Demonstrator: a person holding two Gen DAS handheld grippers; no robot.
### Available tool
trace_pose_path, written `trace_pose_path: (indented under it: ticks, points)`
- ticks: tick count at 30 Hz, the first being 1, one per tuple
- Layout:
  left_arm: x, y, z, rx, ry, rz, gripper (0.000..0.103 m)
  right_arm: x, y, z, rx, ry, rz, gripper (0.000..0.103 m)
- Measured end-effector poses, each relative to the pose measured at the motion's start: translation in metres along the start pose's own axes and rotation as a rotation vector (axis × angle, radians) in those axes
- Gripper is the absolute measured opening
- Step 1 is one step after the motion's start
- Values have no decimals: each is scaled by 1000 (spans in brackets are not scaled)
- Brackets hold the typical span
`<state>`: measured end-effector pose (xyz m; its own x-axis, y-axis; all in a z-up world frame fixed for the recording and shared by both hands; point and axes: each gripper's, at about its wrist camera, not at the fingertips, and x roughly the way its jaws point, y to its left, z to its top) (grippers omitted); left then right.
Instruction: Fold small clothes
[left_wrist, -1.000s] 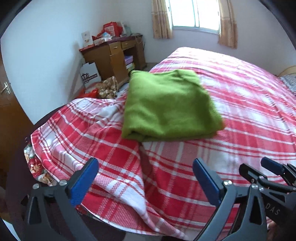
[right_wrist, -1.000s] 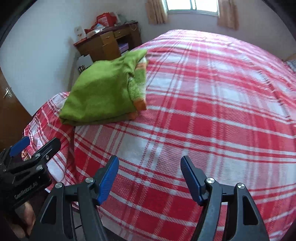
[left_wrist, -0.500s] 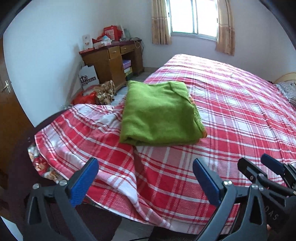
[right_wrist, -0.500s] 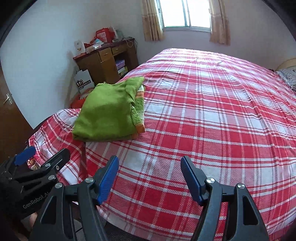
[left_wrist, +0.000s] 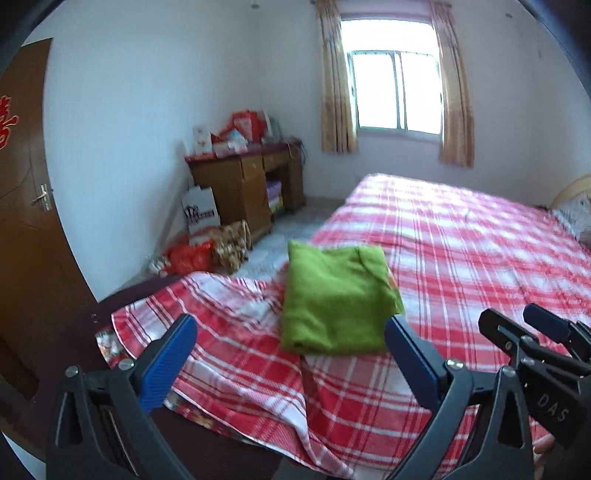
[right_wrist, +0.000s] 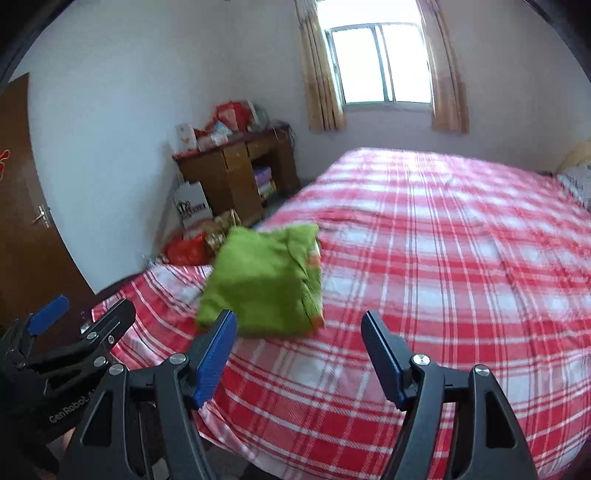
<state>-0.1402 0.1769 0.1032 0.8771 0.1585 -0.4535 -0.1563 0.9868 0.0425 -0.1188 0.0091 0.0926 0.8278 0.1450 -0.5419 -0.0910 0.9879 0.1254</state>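
Note:
A folded green garment (left_wrist: 338, 301) lies near the foot corner of the bed, on the red and white plaid sheet (left_wrist: 461, 258). It also shows in the right wrist view (right_wrist: 264, 286), with an orange edge on its right side. My left gripper (left_wrist: 290, 354) is open and empty, held back from the garment above the bed's near edge. My right gripper (right_wrist: 299, 350) is open and empty, also apart from the garment. Each gripper shows at the edge of the other's view.
A wooden desk (left_wrist: 247, 184) with boxes on top stands against the left wall. Bags (left_wrist: 207, 247) lie on the floor beside it. A brown door (left_wrist: 26, 221) is at the left. A curtained window (left_wrist: 395, 81) is in the far wall. A pillow (left_wrist: 576, 210) lies at the far right.
Both grippers have drawn back and up from the bed, so the folded green garment looks smaller and farther away. Both stayed open and empty. The garment has not moved.

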Motion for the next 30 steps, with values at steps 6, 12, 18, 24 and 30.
trace_pose_path:
  ticks: [6, 12, 18, 24, 30]
  points:
    - [-21, 16, 10, -41, -108, 26, 103, -29, 23, 23, -26, -133, 62, 76]
    - [-27, 20, 18, -42, -152, 23, 103, -50, 43, 43, -68, -254, 64, 81]
    - [-25, 18, 14, -23, -164, 42, 103, -61, 41, 36, -38, -377, 10, 83]
    - [-27, 14, 11, -23, -164, 33, 103, -56, 28, 29, 5, -384, 4, 87]
    - [-28, 10, 11, -15, -169, 21, 103, -48, 24, 26, 11, -345, 2, 87]
